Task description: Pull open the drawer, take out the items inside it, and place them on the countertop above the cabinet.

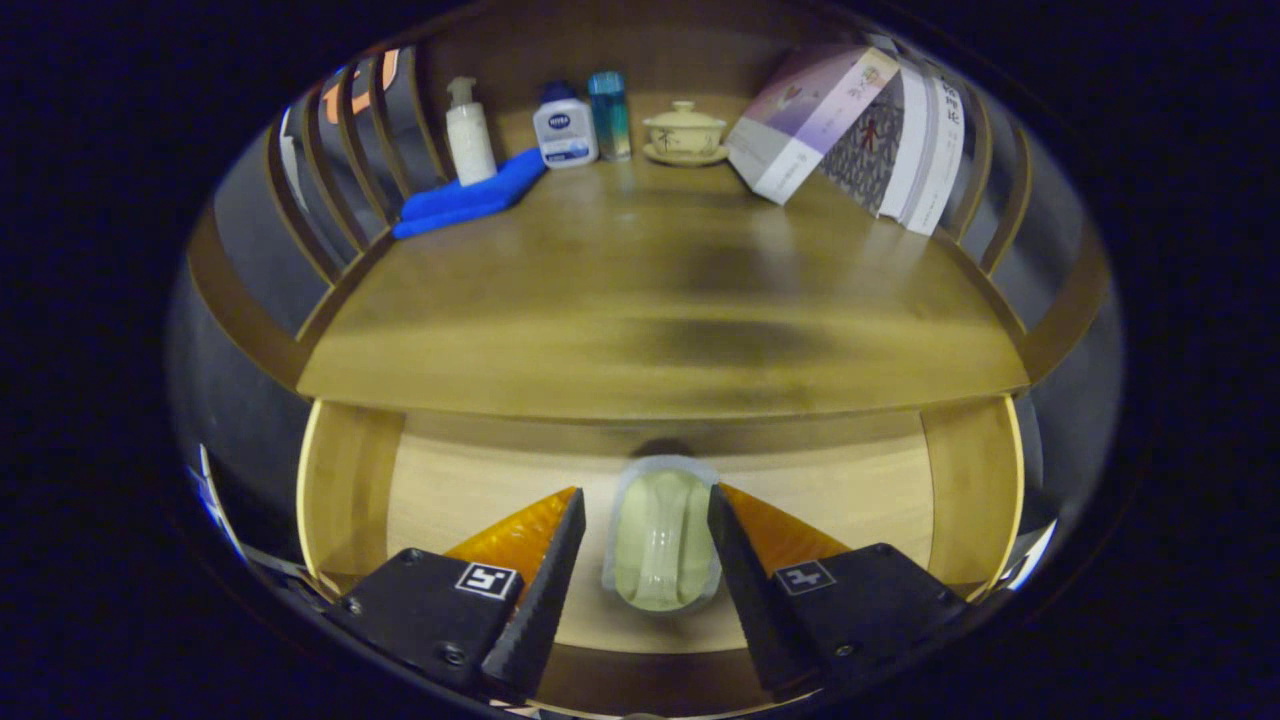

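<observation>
Two tool (pixel 646 510) fingers straddle a packet (pixel 660 540) in the open drawer (pixel 450 480) below the countertop (pixel 640 300).

We see dim, warm lighting. The glossy wooden countertop (pixel 660 300) carries soft glare bands and a dark smeared shadow across its middle. Fisheye distortion bows its front edge and the curved wooden side slats (pixel 345 150). Focus softens slightly toward the rim.
</observation>
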Action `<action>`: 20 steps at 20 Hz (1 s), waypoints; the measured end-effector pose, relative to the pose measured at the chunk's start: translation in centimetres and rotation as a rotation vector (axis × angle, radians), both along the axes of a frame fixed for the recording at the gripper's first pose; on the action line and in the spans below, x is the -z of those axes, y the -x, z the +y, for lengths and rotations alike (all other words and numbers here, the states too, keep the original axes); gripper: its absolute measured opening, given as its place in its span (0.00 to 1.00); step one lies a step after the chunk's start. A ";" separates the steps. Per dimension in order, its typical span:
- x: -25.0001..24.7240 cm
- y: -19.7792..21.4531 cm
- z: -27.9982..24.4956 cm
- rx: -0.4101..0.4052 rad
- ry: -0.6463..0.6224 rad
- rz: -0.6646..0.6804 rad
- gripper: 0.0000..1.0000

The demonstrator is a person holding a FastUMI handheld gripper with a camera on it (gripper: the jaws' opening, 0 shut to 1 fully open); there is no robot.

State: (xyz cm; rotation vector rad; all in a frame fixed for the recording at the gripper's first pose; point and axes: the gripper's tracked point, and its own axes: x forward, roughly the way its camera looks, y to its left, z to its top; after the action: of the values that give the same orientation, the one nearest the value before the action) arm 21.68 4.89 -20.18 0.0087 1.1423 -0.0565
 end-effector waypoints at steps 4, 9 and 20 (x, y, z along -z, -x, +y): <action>1.8 0.9 -0.7 0.036 -0.013 0.082 0.72; 2.3 0.8 -1.7 0.076 0.001 0.097 0.35; -1.4 2.9 -0.5 0.001 -0.018 0.035 0.22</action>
State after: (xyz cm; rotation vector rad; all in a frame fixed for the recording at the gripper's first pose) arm 18.75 4.39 -18.80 0.0245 1.1775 -0.0471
